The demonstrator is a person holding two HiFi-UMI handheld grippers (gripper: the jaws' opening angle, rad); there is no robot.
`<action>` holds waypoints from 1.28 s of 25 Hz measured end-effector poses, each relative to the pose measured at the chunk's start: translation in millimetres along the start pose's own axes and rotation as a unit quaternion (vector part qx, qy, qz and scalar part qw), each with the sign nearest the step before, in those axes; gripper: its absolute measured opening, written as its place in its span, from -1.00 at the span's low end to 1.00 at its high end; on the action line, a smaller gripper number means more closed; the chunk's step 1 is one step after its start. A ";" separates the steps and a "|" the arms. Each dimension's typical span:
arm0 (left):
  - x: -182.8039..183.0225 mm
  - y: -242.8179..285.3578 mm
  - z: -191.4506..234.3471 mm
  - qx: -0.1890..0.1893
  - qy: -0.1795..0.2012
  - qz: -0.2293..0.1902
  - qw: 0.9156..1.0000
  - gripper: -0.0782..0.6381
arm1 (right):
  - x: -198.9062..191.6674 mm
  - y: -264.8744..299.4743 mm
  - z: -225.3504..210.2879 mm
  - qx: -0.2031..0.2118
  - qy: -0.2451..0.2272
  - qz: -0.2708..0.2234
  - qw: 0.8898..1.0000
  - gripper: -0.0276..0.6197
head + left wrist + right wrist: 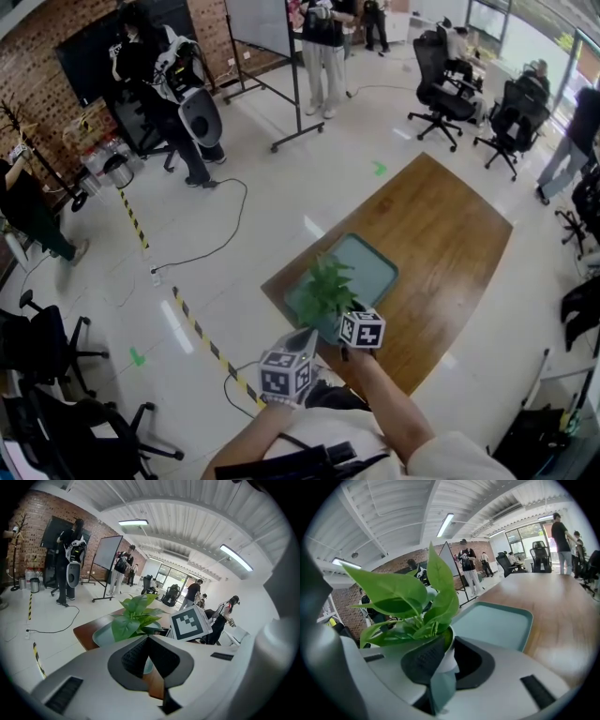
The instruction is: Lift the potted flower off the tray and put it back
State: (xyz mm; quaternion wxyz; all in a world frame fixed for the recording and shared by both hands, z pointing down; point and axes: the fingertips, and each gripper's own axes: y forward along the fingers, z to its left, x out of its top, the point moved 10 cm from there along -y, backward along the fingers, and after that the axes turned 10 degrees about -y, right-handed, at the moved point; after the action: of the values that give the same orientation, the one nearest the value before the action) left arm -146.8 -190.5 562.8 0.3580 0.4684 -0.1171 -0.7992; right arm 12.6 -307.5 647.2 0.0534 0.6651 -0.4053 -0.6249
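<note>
Head view shows the right gripper [343,322] reaching up from the bottom middle, pinching the potted flower [325,289] on the green tray [377,267], left gripper [300,345] closed beside it, brown table [450,234], white floor [281,202].

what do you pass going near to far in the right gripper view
plant → tray → table → chairs
</note>
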 end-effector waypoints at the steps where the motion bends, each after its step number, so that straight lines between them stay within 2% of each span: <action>1: 0.3 -1.0 1.1 0.001 -0.002 -0.002 1.000 -0.79 | 0.2 -0.2 0.8 -0.001 -0.001 0.000 1.000 -0.69; 7: 1.3 -2.9 1.9 0.005 -0.007 -0.005 1.000 -0.79 | 4.8 -0.1 0.7 -0.002 -0.011 -0.009 1.000 -0.84; 23: 1.9 -8.4 8.3 0.002 -0.014 -0.010 1.000 -0.79 | 4.9 -4.2 -0.6 -0.003 0.000 -0.013 1.000 -0.85; 32: 0.2 -12.2 5.7 -0.014 -0.006 -0.007 1.000 -0.79 | 14.4 -26.2 -9.8 -0.020 0.033 -0.040 0.998 -0.85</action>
State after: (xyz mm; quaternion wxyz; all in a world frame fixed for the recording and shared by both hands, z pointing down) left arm -157.3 -182.8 559.3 0.3583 0.4593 -0.1047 -0.8061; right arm 31.9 -303.1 622.8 0.0549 0.6996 -0.3639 -0.6125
